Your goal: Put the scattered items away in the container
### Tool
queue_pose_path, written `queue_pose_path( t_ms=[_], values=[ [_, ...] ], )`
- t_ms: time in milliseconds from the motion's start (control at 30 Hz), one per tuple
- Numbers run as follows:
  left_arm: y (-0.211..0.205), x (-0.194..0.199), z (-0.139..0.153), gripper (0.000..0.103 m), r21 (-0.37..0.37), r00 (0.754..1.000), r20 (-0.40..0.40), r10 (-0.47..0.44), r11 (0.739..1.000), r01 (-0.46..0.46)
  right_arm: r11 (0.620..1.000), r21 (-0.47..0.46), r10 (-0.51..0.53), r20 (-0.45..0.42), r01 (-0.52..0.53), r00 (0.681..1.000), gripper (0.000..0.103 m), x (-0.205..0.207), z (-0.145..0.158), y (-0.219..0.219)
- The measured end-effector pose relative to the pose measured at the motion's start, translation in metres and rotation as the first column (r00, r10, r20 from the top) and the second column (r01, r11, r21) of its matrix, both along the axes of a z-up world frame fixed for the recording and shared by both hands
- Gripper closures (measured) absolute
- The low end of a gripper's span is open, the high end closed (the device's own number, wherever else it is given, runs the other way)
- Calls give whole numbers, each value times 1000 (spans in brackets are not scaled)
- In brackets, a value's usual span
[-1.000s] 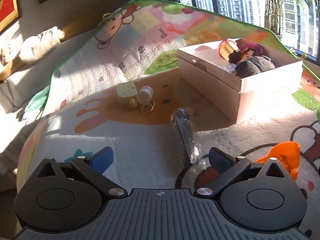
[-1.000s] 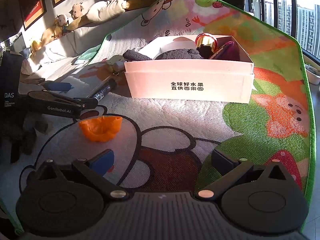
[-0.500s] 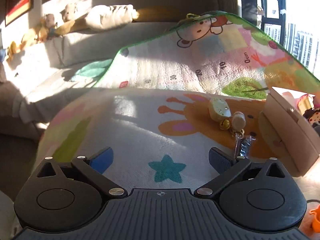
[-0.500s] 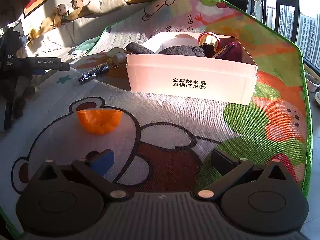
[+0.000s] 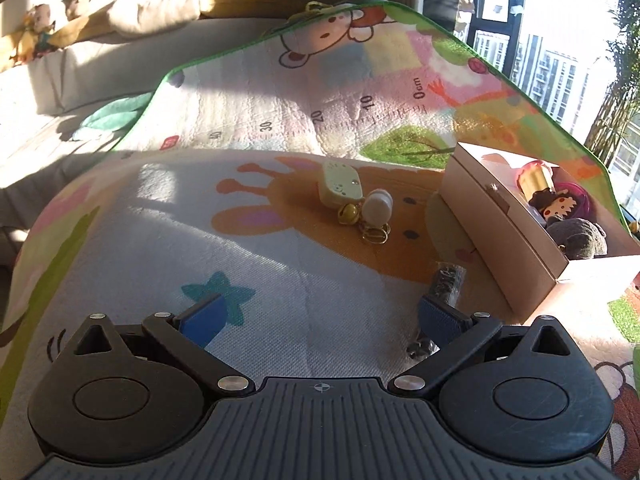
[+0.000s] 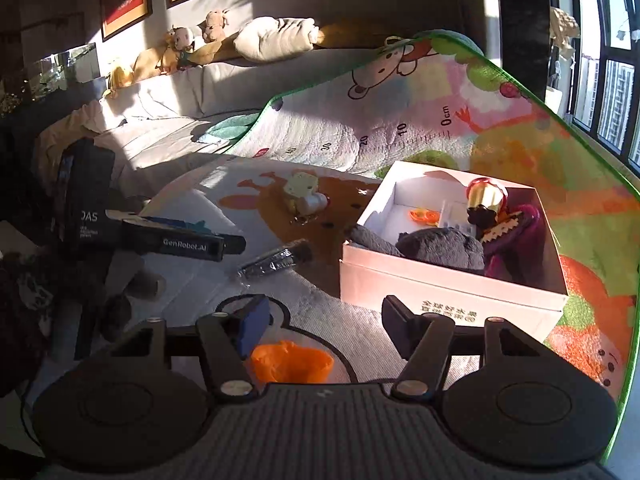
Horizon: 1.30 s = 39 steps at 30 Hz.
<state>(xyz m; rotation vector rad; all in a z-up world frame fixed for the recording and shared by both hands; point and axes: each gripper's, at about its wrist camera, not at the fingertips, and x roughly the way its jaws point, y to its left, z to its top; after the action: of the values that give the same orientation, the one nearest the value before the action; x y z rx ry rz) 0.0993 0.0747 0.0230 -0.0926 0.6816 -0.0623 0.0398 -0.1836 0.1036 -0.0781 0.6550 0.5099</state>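
Note:
A white cardboard box (image 6: 448,292) sits on the play mat and holds plush toys and a doll; it also shows at the right of the left wrist view (image 5: 496,248). A dark wrapped stick (image 5: 446,280) lies just beyond my left gripper's right finger; it also shows in the right wrist view (image 6: 276,264). A pale keychain toy with bells (image 5: 356,200) lies farther ahead. My left gripper (image 5: 320,312) is open and empty. My right gripper (image 6: 324,320) is open, with an orange bowl-shaped toy (image 6: 292,364) low between its fingers. The left gripper shows in the right wrist view (image 6: 180,242).
The play mat (image 5: 168,248) drapes up the sofa behind. Cushions and plush animals (image 6: 200,36) line the sofa back. Windows stand at the right. Dark gear (image 6: 84,208) sits at the left of the right wrist view.
My left gripper swung left, then back toward the stick and the box. My right gripper moved forward and left over the orange toy, nearer the box.

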Motion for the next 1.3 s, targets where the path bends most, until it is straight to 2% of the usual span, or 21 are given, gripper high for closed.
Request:
queue_pose_path(
  t_ms=[100,167,200,267,333,433,500,567,633,700,767,800,867,967,1033,1067,1133,1167,1200,1267,1300],
  values=[
    [16,-22,1,0,-106,999,-31,-25,994,22,998,41,53,-99,-49,994,71,37,25,36],
    [24,-45,0,0,-179,998,-3,-60,982,58,998,16,59,-136,-58,989,72,59,32,67],
    [24,-56,-1,0,-184,998,21,-61,981,64,998,-24,51,-138,-55,989,72,68,31,82],
    [20,-75,-3,0,-152,995,45,-94,983,100,992,-125,9,-155,-29,988,72,88,21,112],
    [15,-92,-1,0,-96,991,77,-105,989,112,981,-192,-49,-237,2,970,72,113,2,130],
    [12,-116,5,0,-13,985,160,-61,998,64,979,-198,-125,-375,52,919,72,140,-29,136],
    [16,-123,9,0,-18,978,202,-53,998,58,973,-207,-179,-419,98,890,70,151,-46,136],
    [22,-128,12,0,-51,971,230,-65,996,79,972,-207,-191,-400,114,896,68,153,-52,139],
    [27,-129,14,0,-82,966,242,-89,990,111,976,-207,-142,-368,68,919,75,148,-50,144],
    [30,-132,15,0,-96,964,248,-101,987,129,972,-232,-50,-339,-32,940,91,134,-45,151],
    [34,-135,16,0,-98,959,251,-133,982,162,954,-265,58,-291,-139,955,95,114,-36,154],
    [35,-136,16,0,-99,957,249,-149,979,178,938,-287,119,-264,-196,957,101,102,-30,153],
    [35,-139,14,0,-95,953,234,-194,971,221,894,-341,222,-226,-290,949,102,77,-21,152],
    [28,-144,11,0,-78,941,211,-265,955,286,825,-388,347,-224,-410,911,102,47,-14,146],
    [20,-145,9,0,-50,934,195,-298,948,313,807,-403,373,-218,-431,902,102,35,-13,141],
    [15,-146,8,0,-35,931,189,-311,946,323,815,-397,369,-206,-422,906,102,29,-11,136],
    [9,-146,9,0,-8,927,180,-329,942,336,849,-375,332,-170,-372,928,94,22,-8,124],
    [5,-145,9,0,12,924,177,-338,940,341,863,-376,305,-143,-337,942,76,17,-7,118],
    [3,-145,10,0,26,923,175,-342,939,343,878,-367,286,-112,-307,952,46,12,-7,110],
    [0,-144,11,0,41,921,172,-348,937,347,904,-343,263,-27,-256,964,20,-1,-12,89],
    [0,-143,12,0,43,922,170,-349,937,347,909,-342,252,1,-236,968,19,-6,-15,81]
  ],
)
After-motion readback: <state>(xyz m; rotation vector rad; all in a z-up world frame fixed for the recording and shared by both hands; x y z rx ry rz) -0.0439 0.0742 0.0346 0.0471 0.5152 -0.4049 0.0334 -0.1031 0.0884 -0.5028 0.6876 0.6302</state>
